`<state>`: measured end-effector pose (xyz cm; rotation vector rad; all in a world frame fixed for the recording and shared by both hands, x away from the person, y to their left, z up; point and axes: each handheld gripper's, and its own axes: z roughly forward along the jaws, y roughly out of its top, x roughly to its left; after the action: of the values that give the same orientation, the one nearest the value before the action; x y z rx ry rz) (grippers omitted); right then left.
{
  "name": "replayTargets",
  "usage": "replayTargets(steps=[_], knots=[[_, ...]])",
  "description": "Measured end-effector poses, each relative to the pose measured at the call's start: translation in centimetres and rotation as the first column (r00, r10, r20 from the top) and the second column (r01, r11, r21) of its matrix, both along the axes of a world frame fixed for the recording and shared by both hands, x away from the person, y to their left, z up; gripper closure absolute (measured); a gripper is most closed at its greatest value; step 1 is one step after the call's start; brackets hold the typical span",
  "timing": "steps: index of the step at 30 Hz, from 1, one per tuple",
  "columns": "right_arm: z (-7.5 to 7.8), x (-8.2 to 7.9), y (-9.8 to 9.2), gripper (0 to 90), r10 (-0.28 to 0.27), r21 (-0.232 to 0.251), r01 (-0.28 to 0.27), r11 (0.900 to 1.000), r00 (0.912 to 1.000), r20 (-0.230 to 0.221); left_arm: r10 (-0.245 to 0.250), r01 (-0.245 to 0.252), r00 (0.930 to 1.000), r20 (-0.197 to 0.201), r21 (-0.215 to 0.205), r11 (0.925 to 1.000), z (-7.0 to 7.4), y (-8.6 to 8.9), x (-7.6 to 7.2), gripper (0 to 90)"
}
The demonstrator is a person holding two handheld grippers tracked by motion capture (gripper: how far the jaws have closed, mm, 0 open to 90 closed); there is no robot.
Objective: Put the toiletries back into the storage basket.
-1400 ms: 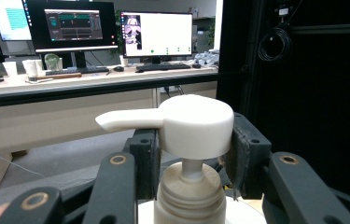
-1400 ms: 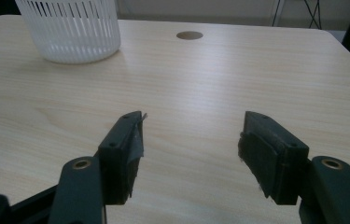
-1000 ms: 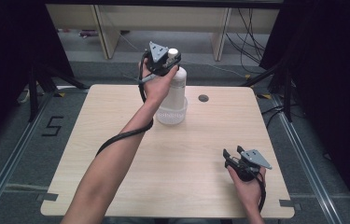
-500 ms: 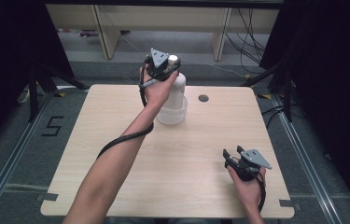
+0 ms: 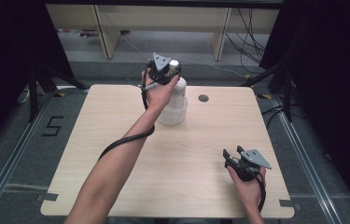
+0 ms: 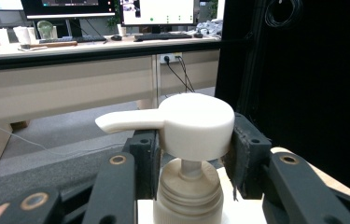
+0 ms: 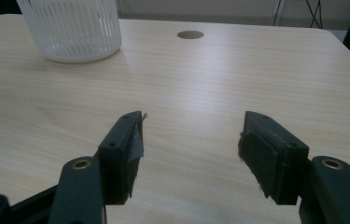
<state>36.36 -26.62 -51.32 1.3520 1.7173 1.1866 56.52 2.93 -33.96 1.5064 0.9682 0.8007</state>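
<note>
Pump bottle gripped at its head near the far edge of the surface.

The pale wooden surface [image 5: 116, 154] fills the middle of the high view; the white ribbed pump bottle [image 5: 173, 105] stands upright just above its centre, left of a small round hole [image 5: 203, 98]. The left gripper [image 5: 165, 73] sits at the bottle's top, its fingers [image 6: 243, 154] partway closed and pressed on both sides of the pump head [image 6: 196, 125], whose spout points left in the left gripper view. The right gripper [image 5: 233, 158], lower right, rests low over the surface with fingers [image 7: 125, 151] wide apart, holding nothing.
</note>
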Motion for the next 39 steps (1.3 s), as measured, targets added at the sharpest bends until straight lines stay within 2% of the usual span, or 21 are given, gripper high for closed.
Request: replayTargets(steps=[8, 23, 24, 26, 30, 33, 35, 37, 38, 39], knots=[[0.0, 0.0, -0.1, 39.9, 0.002, -0.010, -0.002, 1.000, 1.0000, 0.004, 0.002, -0.001, 0.9997, -0.022, 0.012, 0.9999, -0.8, -0.2, 0.2, 59.0], [0.0, 0.0, 0.0, 39.9, 0.007, -0.001, -0.007, 1.000, 1.0000, 0.002, 0.001, -0.001, 0.9987, -0.051, 0.006, 1.0000, -1.8, -0.4, 0.5, 58.9], [0.0, -0.1, 0.2, 39.9, -0.002, 0.023, 0.002, 1.000, 0.9999, -0.010, 0.001, -0.001, 0.9986, -0.053, 0.004, 1.0000, -1.8, -0.5, 0.5, 58.9], [0.0, 0.0, 0.0, 39.9, 0.007, -0.010, -0.007, 1.000, 0.9999, 0.011, 0.002, -0.002, 0.9985, -0.055, 0.005, 1.0000, -1.9, -0.4, 0.5, 58.9], [0.1, -0.1, 0.0, 39.9, 0.004, 0.006, -0.004, 1.000, 1.0000, -0.008, 0.004, -0.004, 0.9986, -0.053, 0.002, 1.0000, -2.1, -0.4, 0.5, 58.9], [0.0, 0.1, 0.0, 39.9, 0.006, -0.012, -0.006, 1.000, 0.9998, 0.018, 0.007, -0.007, 0.9986, -0.053, 0.000, 1.0000, -2.1, -0.3, 0.5, 58.8], [0.0, 0.0, -0.1, 39.9, 0.003, -0.030, -0.003, 1.000, 1.0000, 0.005, 0.006, -0.006, 0.9987, -0.050, 0.001, 1.0000, -2.2, -0.3, 0.5, 58.8], [0.0, 0.0, 0.0, 39.9, 0.008, -0.010, -0.008, 1.000, 0.9999, 0.012, 0.010, -0.010, 0.9986, -0.052, 0.003, 0.9999, -2.2, -0.2, 0.4, 58.7], [0.0, -0.1, 0.2, 39.9, -0.002, 0.019, 0.002, 1.000, 1.0000, -0.005, 0.013, -0.013, 0.9985, -0.054, 0.005, 0.9999, -2.1, -0.2, 0.4, 58.7], [0.0, -0.1, 0.2, 39.9, -0.002, 0.024, 0.002, 1.000, 0.9999, -0.010, 0.016, -0.015, 0.9983, -0.056, 0.009, 0.9998, -2.1, -0.1, 0.4, 58.6]])
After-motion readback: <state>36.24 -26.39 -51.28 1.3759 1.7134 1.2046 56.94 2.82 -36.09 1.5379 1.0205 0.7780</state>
